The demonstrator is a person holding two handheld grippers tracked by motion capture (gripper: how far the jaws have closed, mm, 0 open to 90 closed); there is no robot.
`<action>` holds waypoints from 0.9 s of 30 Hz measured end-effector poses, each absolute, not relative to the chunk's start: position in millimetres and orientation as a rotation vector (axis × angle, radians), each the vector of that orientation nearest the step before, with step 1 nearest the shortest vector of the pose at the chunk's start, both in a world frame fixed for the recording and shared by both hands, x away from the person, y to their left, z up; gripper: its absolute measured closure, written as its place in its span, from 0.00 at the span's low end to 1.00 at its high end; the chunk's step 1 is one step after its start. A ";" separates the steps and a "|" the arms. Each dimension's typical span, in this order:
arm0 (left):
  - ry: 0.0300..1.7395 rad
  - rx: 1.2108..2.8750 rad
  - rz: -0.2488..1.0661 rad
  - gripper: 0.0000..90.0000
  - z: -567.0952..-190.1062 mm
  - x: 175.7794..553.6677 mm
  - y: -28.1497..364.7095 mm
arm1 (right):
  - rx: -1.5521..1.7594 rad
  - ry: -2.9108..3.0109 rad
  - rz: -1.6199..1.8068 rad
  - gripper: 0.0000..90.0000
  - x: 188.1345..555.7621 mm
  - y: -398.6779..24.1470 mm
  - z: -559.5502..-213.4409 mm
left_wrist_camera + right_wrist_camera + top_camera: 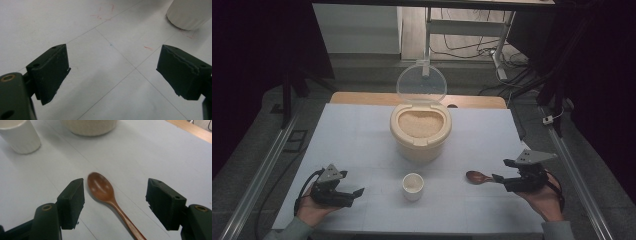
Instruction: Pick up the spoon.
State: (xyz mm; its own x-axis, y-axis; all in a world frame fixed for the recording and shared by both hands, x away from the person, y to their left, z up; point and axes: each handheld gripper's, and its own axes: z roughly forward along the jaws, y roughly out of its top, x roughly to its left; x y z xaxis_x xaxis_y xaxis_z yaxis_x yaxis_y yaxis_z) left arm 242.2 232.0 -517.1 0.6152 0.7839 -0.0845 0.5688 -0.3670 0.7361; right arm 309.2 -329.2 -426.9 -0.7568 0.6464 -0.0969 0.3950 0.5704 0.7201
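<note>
- The work in hand looks like scooping rice with the wooden spoon (476, 177), and by my reading it is barely begun: the spoon lies flat on the counter (362, 135), at about 4 o'clock from the counter's middle, bowl toward the cup
- The rice bin (420, 131) stands at the centre toward 12 o'clock, its clear lid (421, 84) tipped up and open, so that step appears done; the grain inside lies level
- The small white cup (413, 186) sits at 6 o'clock from the bin, well apart from it; whether it holds any rice I cannot tell
- What seems left: grip the spoon, dip it in the bin, carry grain to the cup
- The right claw (115, 200) stands wide, one jaw on either side of the spoon's neck, and neither pad touches the wood; it holds nothing. In the high view it sits just at 3 o'clock of the spoon
- The left claw (112, 72) is also spread wide with only bare counter between its jaws; it holds nothing and touches nothing. It rests low at about 8 o'clock of the counter, with the cup near it toward 3 o'clock
- To my judgement the next call is for the right jaws to close squarely on the handle, not the bowl
</note>
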 end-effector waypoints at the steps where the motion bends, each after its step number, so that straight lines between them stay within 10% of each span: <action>1: 1.061 2.080 0.361 0.12 -517.1 242.2 231.9 | 0.850 2.467 0.984 0.35 311.1 -330.6 -426.6; 27: 1.055 2.110 0.338 0.11 -521.0 243.9 228.7 | 0.791 2.726 0.555 0.39 348.2 -339.0 -455.7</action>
State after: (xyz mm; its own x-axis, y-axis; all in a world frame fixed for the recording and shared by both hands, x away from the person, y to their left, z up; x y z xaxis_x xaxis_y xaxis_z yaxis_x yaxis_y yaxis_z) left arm 243.9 228.7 -521.0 0.6269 0.7741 -0.0881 0.5791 -0.3873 0.7174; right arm 348.2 -339.0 -455.7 -0.8216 0.5552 -0.1294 0.4603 0.7800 0.4239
